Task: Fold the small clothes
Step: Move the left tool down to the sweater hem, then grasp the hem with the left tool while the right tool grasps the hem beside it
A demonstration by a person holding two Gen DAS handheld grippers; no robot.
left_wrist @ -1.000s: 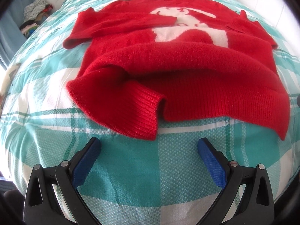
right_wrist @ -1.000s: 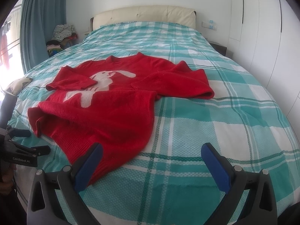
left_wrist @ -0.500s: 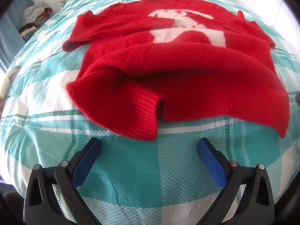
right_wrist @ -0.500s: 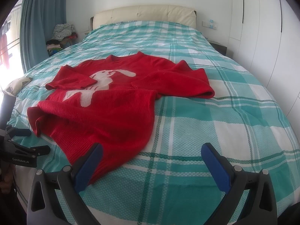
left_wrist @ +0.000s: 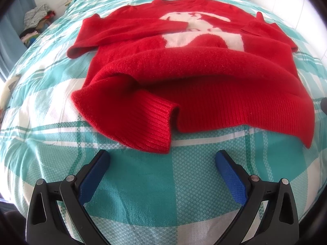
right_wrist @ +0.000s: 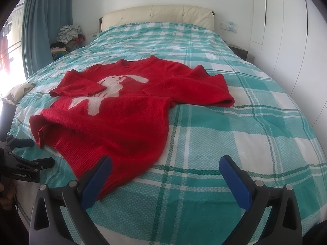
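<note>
Sweater [left_wrist: 204,85]: red knit, spread front-up on the bed [left_wrist: 143,183], sleeves folded in, near-left hem corner flopped over. Likely soft, limp, fuzzy, not slippery; will sag and drag. Best hold judged the ribbed hem [left_wrist: 157,126], pinching both layers.

Left gripper [left_wrist: 161,161]: low, level, just short of the hem, fingers wide, empty.

Right gripper [right_wrist: 165,165]: higher, fingers wide, empty, left finger over the near-right hem corner.

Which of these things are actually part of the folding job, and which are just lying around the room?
Part of the job:
red sweater
left tool, open
right tool, open
bed it lies on

Just lying about:
clothes pile by the curtain
headboard
wardrobe
</note>
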